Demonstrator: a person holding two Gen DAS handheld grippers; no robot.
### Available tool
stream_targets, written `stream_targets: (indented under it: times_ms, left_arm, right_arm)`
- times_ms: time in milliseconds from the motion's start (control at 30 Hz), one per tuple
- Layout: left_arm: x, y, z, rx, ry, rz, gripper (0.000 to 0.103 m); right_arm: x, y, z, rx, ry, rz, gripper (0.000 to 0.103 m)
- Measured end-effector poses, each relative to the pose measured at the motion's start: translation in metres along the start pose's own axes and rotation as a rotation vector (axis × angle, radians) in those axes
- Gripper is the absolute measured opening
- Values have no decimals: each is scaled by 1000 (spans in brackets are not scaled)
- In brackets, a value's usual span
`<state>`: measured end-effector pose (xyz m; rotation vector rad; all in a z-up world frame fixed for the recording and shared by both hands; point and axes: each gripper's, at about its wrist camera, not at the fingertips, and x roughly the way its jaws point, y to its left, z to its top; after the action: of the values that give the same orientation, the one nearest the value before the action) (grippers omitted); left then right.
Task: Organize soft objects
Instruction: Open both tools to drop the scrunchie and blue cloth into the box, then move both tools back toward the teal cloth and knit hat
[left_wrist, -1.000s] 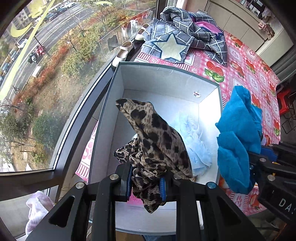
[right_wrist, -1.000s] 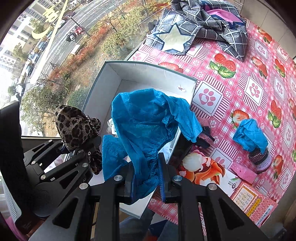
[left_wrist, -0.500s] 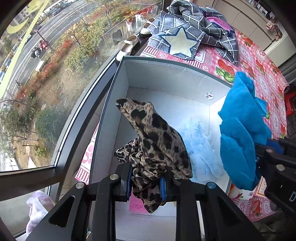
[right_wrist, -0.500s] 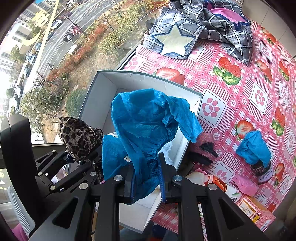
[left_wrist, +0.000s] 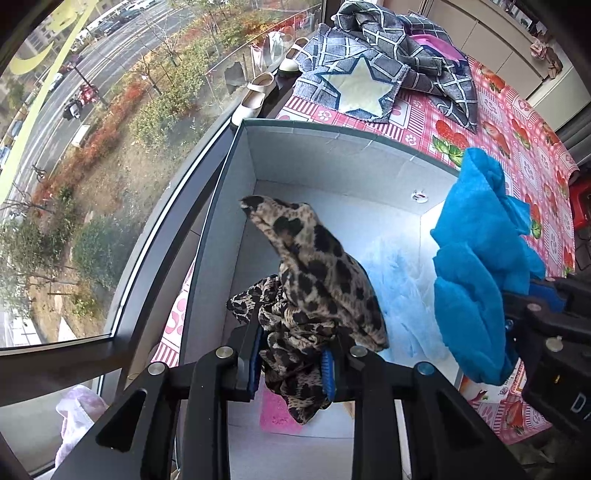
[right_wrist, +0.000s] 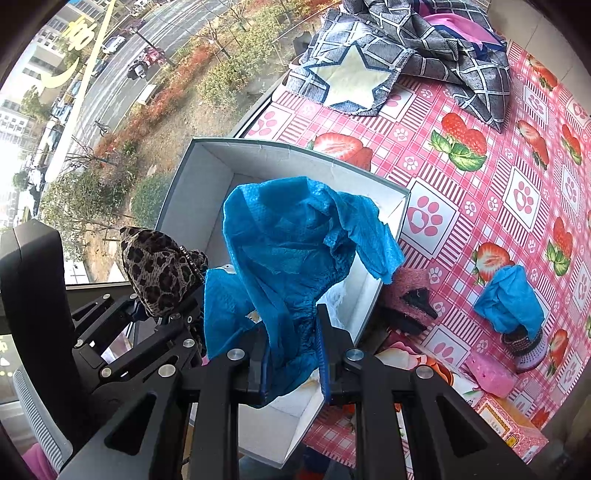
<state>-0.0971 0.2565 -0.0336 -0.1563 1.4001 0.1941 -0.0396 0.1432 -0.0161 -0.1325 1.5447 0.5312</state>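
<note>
- the white box (left_wrist: 317, 147) fills mid-frame on your worktop (right_wrist: 480, 177).
- your right tongs (right_wrist: 291, 363) grip the blue cloth (right_wrist: 295, 251) over it.
- your left tongs (left_wrist: 293, 365) are opening, leopard cloth (left_wrist: 321, 280) between them.

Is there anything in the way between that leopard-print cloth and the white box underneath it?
Nothing visible blocks it. The leopard-print cloth hangs over the open white cardboard box, whose top has no lid. The left gripper jaws are opening, the cloth between them.
</note>
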Motion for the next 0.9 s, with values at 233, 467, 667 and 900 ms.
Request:
stream_targets:
  times_ms: [233,467,667,900]
  left_arm:
    - [-15,1,0,-5,-68,-19,81]
    - [-25,4,0,-49,-90,-79,93]
    - [-46,-18,1,-6,-120,-167,93]
    - [-63,-86,6,137,-105,-241,93]
  right_arm:
    - [-11,2,-1,-35,-41,-9,60]
    - [-26,-13,-2,19,-56,15,92]
    - [-53,-55,-12,134,-55,62,92]
    - [-98,-138,-47,318,-66,116,92]
